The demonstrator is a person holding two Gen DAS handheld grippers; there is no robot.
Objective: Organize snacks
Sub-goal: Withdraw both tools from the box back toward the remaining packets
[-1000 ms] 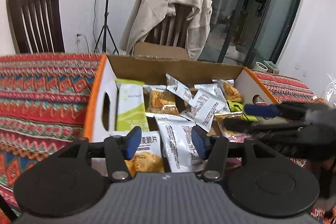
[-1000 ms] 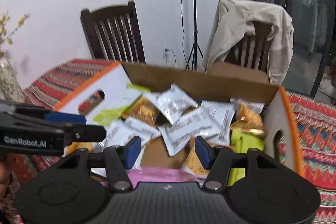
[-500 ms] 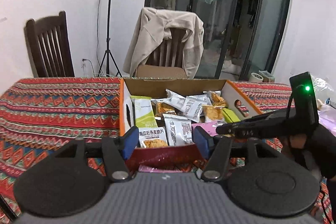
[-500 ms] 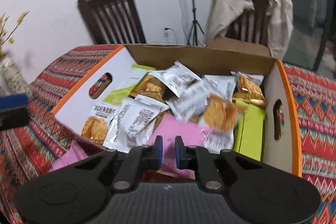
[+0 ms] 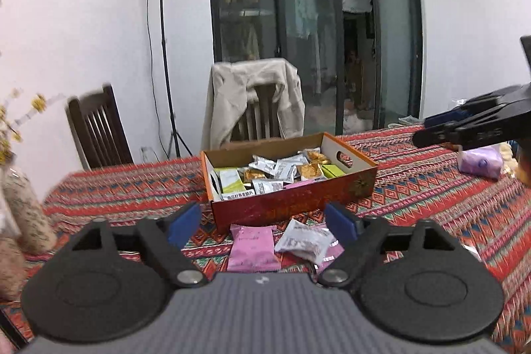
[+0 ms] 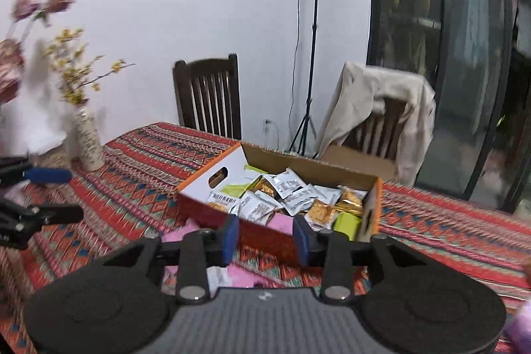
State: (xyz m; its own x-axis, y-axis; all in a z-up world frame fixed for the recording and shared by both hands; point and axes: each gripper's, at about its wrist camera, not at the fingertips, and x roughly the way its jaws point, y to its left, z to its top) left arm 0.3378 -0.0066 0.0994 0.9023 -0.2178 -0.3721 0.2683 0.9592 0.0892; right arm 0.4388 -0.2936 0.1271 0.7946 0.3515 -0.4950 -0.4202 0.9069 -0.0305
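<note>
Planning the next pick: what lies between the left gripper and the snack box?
In the left wrist view, a pink packet and a white packet on the tablecloth.

Table under red patterned cloth (image 5: 431, 198) — open snack box (image 5: 292, 204) sits on it. Just before the box: pink packet (image 5: 252, 246), white packet (image 5: 307, 241). Speckled vase (image 6: 88, 143) at the left edge — lilac bag (image 5: 479, 158) far right.

An open red-orange cardboard box (image 5: 292, 203) holds mixed snack packets (image 5: 282, 168); a pink packet (image 5: 253, 247) and a silver packet (image 5: 305, 243) lie just before it.
</note>
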